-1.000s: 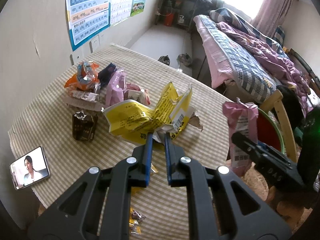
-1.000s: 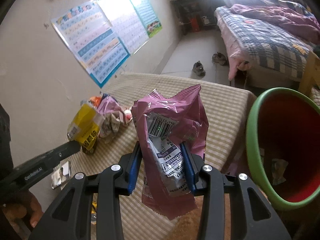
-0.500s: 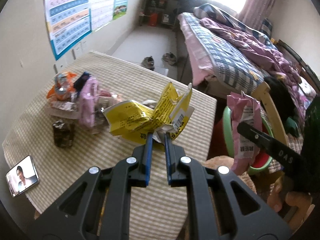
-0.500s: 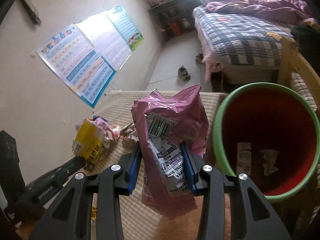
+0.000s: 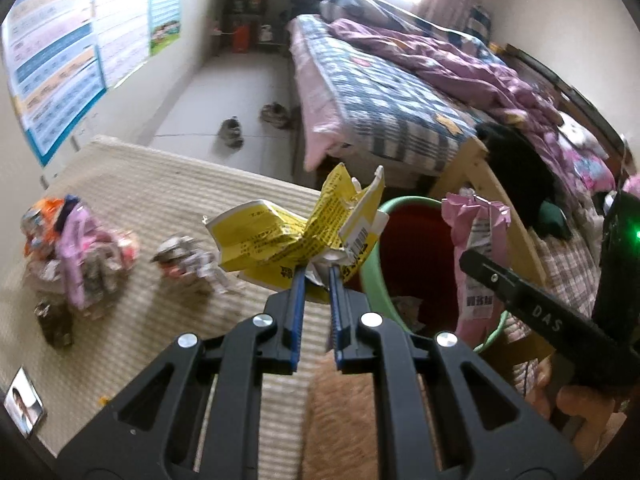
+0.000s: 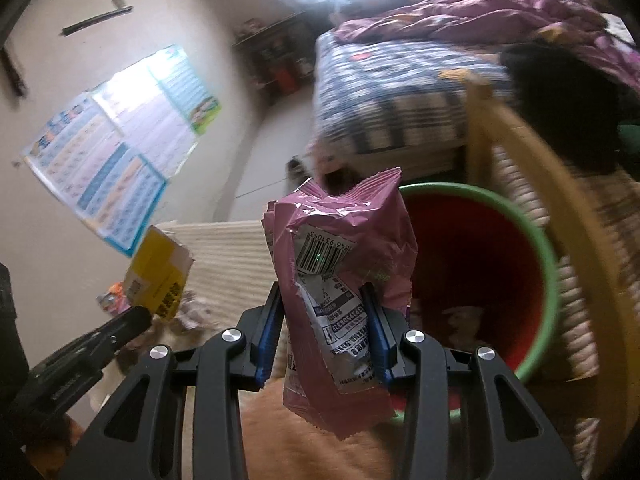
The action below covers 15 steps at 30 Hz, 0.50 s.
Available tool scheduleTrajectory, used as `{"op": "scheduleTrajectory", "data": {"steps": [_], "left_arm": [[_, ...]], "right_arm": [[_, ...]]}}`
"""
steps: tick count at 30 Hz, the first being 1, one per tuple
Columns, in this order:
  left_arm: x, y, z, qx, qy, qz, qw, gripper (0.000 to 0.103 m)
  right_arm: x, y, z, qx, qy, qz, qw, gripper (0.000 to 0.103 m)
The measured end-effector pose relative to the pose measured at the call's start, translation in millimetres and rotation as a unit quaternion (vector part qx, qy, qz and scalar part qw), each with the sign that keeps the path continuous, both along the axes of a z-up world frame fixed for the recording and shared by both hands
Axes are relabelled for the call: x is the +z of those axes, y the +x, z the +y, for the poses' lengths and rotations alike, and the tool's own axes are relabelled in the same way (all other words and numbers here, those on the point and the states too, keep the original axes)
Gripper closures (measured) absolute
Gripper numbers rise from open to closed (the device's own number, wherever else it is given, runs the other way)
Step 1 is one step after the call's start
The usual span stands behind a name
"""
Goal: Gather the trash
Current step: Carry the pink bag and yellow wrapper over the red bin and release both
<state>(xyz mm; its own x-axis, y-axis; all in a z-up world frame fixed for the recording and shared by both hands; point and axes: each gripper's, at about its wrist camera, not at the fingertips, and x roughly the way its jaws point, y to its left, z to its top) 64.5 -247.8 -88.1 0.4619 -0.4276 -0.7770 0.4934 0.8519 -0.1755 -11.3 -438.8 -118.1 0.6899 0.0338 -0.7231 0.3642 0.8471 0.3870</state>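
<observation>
Now | step: carrying trash to bin | left gripper (image 5: 317, 276) clamped on crumpled yellow paper wrapper (image 5: 298, 240) | right gripper (image 6: 322, 312) clamped on pink foil snack bag (image 6: 340, 276) | green-rimmed red plastic bin (image 6: 550, 280) right, near | next: hover over bin, release

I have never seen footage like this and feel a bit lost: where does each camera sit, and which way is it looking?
Left wrist view: rides the left hand-held gripper, looking down over its fingers at the yellow wrapper it pinches, the striped table and bin; fingers of the person's hand show at right.
Right wrist view: rides the right hand-held gripper, looking down at the pink packet it clamps near the bin.
Shared: the bin, the bed, both wrappers, and each other's gripper.
</observation>
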Motion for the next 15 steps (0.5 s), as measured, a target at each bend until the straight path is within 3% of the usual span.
{"op": "scheduleTrajectory", "data": {"steps": [8,15], "left_arm": [[-8.4,1.7,-48.7,-0.043,-0.004,0.016,0.9989,0.092],[-13.0,-8.1,-87.1,-0.09,0.007,0.019,0.9957,0.092]], "right_arm": [[-5.8,-24.8,-46.4,-0.06,-0.002,0.014,0.998,0.064],[-6.5,-31.0,-56.0,-0.073,0.0,0.014,0.997,0.064]]}}
